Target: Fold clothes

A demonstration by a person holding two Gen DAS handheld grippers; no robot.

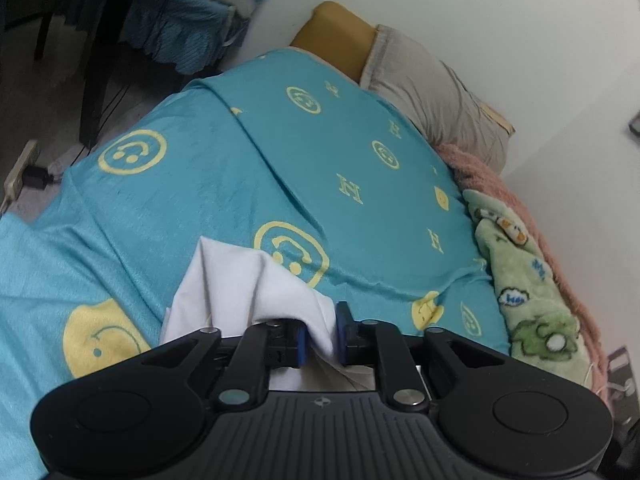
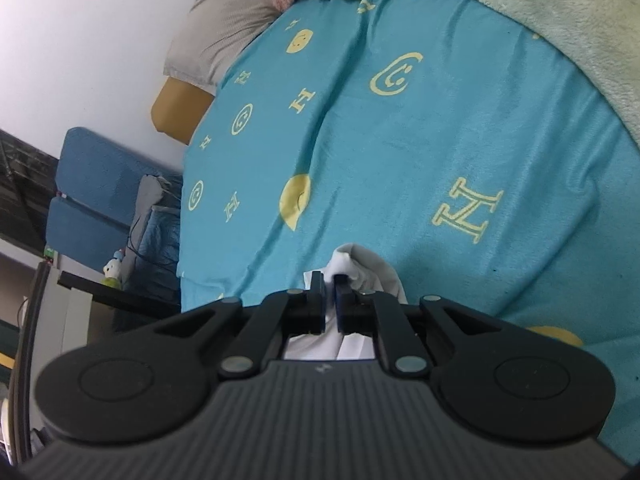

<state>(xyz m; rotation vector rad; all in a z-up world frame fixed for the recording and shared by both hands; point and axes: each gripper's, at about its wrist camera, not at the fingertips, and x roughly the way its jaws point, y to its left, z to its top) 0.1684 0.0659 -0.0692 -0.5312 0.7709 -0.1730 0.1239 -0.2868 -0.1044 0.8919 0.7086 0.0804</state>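
A white garment [image 1: 240,280] is held up over a bed with a teal sheet [image 1: 224,168] printed with yellow smileys and H letters. My left gripper [image 1: 322,334] is shut on a bunched edge of the white garment, which spills out above and left of the fingers. My right gripper [image 2: 330,286] is shut on another bunched part of the same white garment [image 2: 366,266], which pokes out past the fingertips. Most of the garment hangs hidden below both grippers.
A grey pillow [image 1: 436,96] on a yellow one [image 1: 332,36] lies at the head of the bed by the white wall. A green cartoon blanket [image 1: 520,276] and pink fleece [image 1: 480,168] lie along the wall side. A blue chair [image 2: 92,196] and cables stand beside the bed.
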